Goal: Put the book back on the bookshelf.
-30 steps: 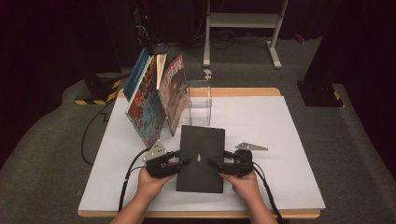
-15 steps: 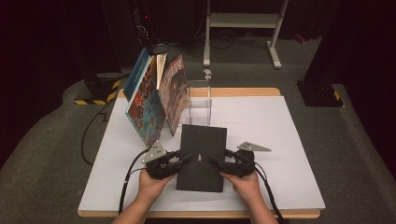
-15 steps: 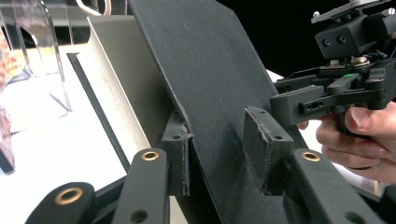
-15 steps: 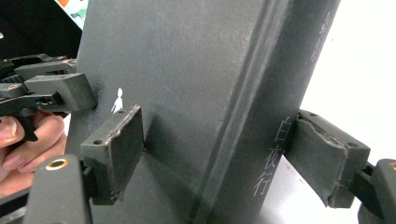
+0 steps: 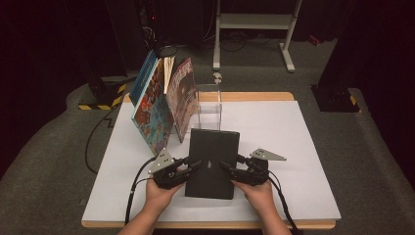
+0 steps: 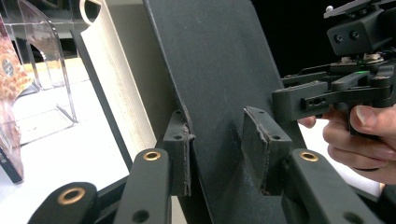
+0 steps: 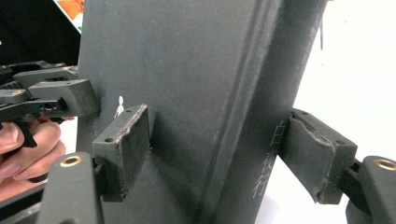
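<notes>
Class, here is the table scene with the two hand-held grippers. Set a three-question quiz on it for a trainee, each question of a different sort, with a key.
1. Multiple choice: what lies between the left gripper and the right gripper? A) a black book B) a mug C) a folded towel
2. True or false: the colourful books lie flat on the white table.
3. Short answer: what stands just behind the black book?

Key
1. A. The right gripper's jaws have just been closing, with the book's spine side between them.
2. False: they stand leaning.
3. A clear stand.
</notes>
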